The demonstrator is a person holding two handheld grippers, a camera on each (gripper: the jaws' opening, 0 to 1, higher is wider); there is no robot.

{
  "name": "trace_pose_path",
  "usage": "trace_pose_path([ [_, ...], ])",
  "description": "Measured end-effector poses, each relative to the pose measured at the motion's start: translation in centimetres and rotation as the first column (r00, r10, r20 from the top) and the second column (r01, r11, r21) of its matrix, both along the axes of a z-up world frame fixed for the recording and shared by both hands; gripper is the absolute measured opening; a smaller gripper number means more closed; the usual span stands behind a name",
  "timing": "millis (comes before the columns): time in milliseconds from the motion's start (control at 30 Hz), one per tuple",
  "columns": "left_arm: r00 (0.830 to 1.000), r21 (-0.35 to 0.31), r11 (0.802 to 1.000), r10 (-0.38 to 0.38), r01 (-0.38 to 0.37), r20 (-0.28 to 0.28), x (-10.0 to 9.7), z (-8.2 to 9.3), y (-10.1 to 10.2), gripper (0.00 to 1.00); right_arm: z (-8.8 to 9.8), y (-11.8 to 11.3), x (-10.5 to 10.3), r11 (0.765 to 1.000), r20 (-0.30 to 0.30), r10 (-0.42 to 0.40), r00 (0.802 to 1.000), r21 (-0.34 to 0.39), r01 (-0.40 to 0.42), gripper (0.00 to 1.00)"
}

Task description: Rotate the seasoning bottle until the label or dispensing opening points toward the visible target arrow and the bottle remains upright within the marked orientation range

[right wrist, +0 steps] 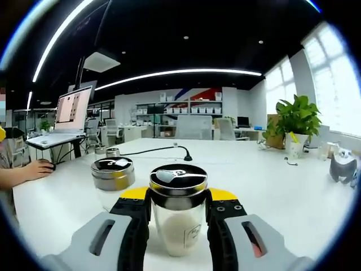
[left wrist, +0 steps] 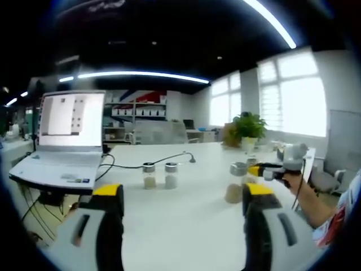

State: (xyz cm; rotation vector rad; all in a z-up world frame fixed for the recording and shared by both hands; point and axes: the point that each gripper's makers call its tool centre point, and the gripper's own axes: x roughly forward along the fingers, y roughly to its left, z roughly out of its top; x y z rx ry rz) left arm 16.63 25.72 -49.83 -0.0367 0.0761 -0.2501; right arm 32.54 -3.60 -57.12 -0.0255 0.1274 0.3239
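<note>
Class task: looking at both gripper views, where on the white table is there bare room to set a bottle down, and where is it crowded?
Free: the wide stretch of table between the held bottle and the potted plant; also the strip in front of the two small jars. Crowded: around the right gripper, where a second bottle stands close, and by the laptop and cable.

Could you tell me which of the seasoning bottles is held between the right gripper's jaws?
The nearest bottle, with white contents; the other three stand free on the table.

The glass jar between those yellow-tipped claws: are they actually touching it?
Touching. In the right gripper view, both jaws of the right gripper press against the sides of the seasoning bottle, no gap visible.
</note>
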Motion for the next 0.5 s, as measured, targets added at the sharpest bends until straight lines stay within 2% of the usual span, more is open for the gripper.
trace_pose_path([
  [133, 1.0, 0.002, 1.0, 0.004, -0.004, -0.005, 0.0, -0.1, 0.2, 0.92, 0.0, 0.0, 0.0, 1.0, 0.015, -0.005, 1.0, -0.01, 0.005, 0.38],
  [267, 1.0, 0.002, 1.0, 0.006, -0.006, -0.008, 0.0, -0.2, 0.2, 0.92, -0.2, 0.1, 0.0, 0.998, 0.011, 0.012, 1.0, -0.058, -0.011, 0.39],
  [333, 1.0, 0.004, 1.0, 0.003, -0.003, -0.009, 0.1, -0.2, 0.1, 0.92, -0.8, 0.0, 0.0, 0.992, -0.004, 0.027, 1.0, -0.126, -0.027, 0.39],
  [400, 1.0, 0.004, 1.0, 0.003, -0.003, -0.008, 0.1, -0.2, 0.1, 0.92, -0.7, -0.2, 0.0, 0.993, 0.001, 0.02, 1.0, -0.117, -0.02, 0.43],
  [433, 1.0, 0.004, 1.0, 0.002, -0.002, -0.009, 0.1, -0.2, 0.1, 0.92, -0.1, -0.3, -0.1, 0.995, 0.035, 0.024, 0.999, -0.097, -0.02, 0.43],
  [500, 1.0, 0.004, 1.0, 0.004, -0.004, -0.012, 0.1, -0.3, 0.2, 0.92, 0.5, -0.6, -0.4, 0.996, 0.049, 0.029, 0.998, -0.086, -0.024, 0.47],
])
